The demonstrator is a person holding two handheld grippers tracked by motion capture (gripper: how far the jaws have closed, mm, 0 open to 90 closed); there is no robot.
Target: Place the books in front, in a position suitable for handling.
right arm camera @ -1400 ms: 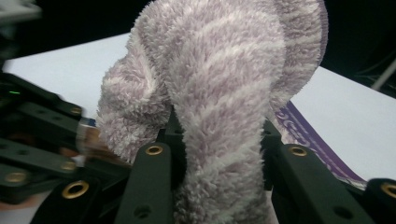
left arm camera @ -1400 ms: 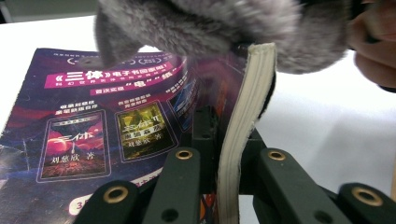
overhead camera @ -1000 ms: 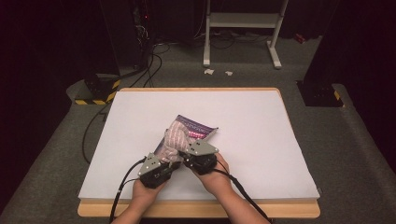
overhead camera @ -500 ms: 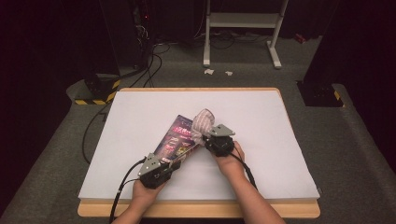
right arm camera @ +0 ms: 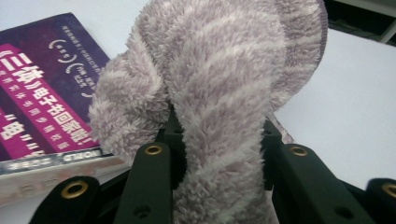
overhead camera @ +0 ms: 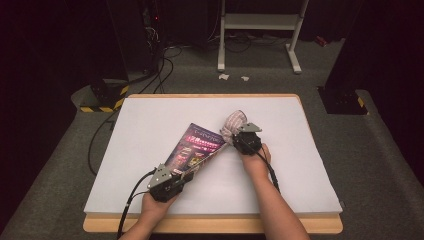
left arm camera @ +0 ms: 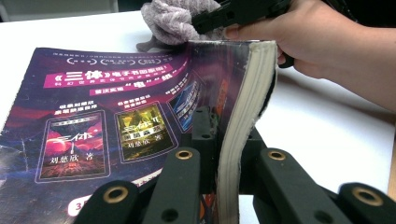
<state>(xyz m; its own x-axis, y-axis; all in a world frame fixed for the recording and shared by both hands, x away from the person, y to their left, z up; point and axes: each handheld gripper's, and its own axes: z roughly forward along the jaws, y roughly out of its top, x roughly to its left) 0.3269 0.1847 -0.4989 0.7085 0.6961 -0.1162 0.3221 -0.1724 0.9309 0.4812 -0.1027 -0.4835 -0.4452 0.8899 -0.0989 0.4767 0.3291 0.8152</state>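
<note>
The purple glossy paperback book (left arm camera: 107, 116) carries a pink banner on its cover reading «三体» followed by smaller white characters too blurred to make out. Below, a small pictured cover shows 三体 and 刘慈欣 著. The finer print stays illegible.

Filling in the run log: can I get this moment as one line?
left gripper: shut on book | right gripper: shut on cloth at book's far corner | table: white

Mauve-striped cloth (right arm camera: 219, 93), purple-magenta book (left arm camera: 112, 116)
</note>
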